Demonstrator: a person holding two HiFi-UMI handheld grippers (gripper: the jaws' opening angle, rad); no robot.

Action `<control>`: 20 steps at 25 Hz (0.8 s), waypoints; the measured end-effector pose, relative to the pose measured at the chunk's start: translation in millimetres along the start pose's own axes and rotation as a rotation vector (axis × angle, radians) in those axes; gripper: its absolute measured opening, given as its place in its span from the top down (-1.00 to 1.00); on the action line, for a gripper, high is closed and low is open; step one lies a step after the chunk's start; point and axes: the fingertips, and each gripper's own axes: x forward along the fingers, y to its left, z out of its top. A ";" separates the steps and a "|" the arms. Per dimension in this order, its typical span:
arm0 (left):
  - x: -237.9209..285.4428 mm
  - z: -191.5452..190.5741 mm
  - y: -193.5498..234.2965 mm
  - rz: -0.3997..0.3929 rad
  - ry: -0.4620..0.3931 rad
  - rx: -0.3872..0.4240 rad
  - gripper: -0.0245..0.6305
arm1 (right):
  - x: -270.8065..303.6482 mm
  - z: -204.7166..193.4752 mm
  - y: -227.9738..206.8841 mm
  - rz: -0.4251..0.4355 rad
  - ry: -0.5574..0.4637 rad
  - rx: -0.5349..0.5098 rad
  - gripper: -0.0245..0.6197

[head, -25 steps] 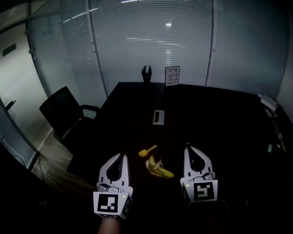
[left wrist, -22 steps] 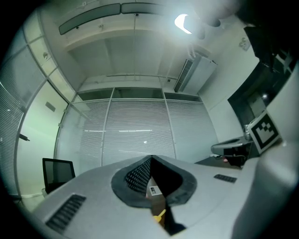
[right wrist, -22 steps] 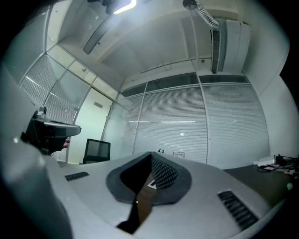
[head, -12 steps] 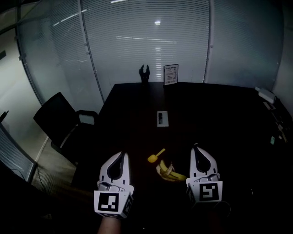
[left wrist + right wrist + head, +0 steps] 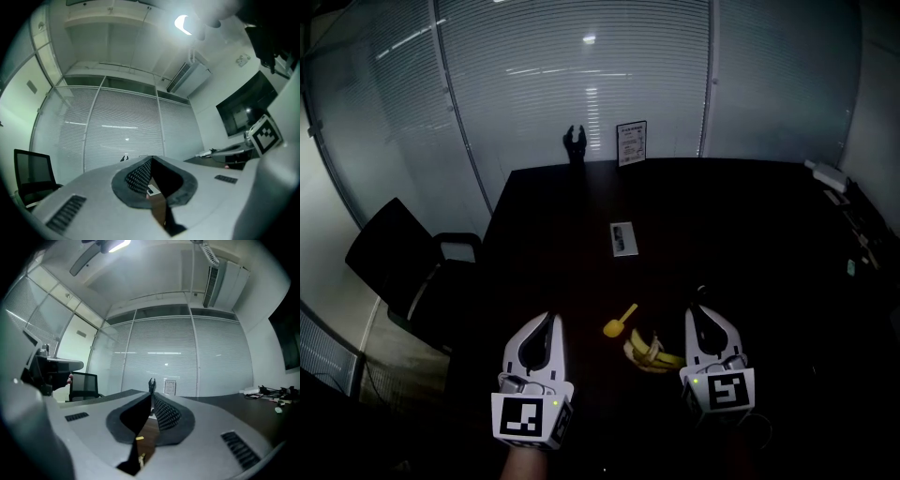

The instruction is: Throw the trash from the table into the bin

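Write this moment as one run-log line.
left claw: shut, empty | right claw: shut, empty | banana peel, yellow scoop: on table, not gripped | bin: unseen

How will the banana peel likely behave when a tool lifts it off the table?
The peel seems split into splayed strips, so it will probably hang limp and floppy rather than hold its shape. It lies low on the table and looks thin, so it is likely light. Its skin may be slippery in a pinch.

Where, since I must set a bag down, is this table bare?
Bare: the table's right half, between banana peel and edge clutter; the far end before the sign. Crowded: around peel and scoop, between left gripper and right gripper.
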 end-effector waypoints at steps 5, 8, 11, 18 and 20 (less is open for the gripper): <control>10.4 -5.3 0.9 -0.010 0.002 -0.018 0.93 | 16.4 -43.7 5.9 0.098 0.161 0.022 0.68; 17.9 -11.7 0.8 -0.027 0.003 -0.018 0.93 | 25.1 -85.1 19.9 0.193 0.293 0.003 0.44; 25.2 -14.8 3.3 -0.028 0.001 -0.020 0.93 | 29.2 -130.2 37.1 0.305 0.437 -0.042 0.27; 32.1 -25.4 11.0 -0.010 0.032 -0.010 0.93 | 26.2 -213.8 66.1 0.542 0.758 -0.132 -0.14; 31.9 -33.3 11.0 -0.016 0.048 -0.008 0.93 | 27.2 -226.8 70.0 0.575 0.815 -0.163 -0.18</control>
